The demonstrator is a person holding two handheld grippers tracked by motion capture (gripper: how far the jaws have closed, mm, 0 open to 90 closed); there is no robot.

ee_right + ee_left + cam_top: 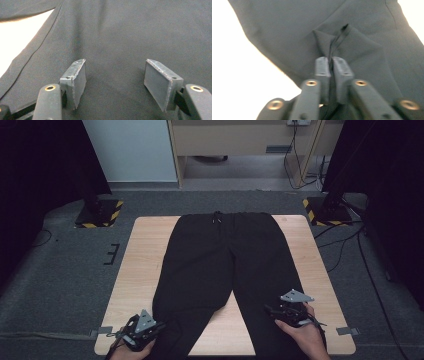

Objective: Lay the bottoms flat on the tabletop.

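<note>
Trousers [220,265] lie flat, unfolded. Left gripper [331,65] is clamped on a cuff pinch; right gripper [115,82] (jaws agape) grasps nothing yet.

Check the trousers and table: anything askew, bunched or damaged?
Nothing damaged. The black trousers lie flat and straight on the table. One oddity: a raised fold of cloth pinched in the shut left gripper at the leg hem. The right gripper stands open over the other leg.

Each black tool carries a grey three-cornered plate on top and trails a thin black cable. Left tool [161,326], right tool [266,309]: brass-ringed screws sit in the arms; grey rectangular pads [163,83] have scuffed edges.
</note>
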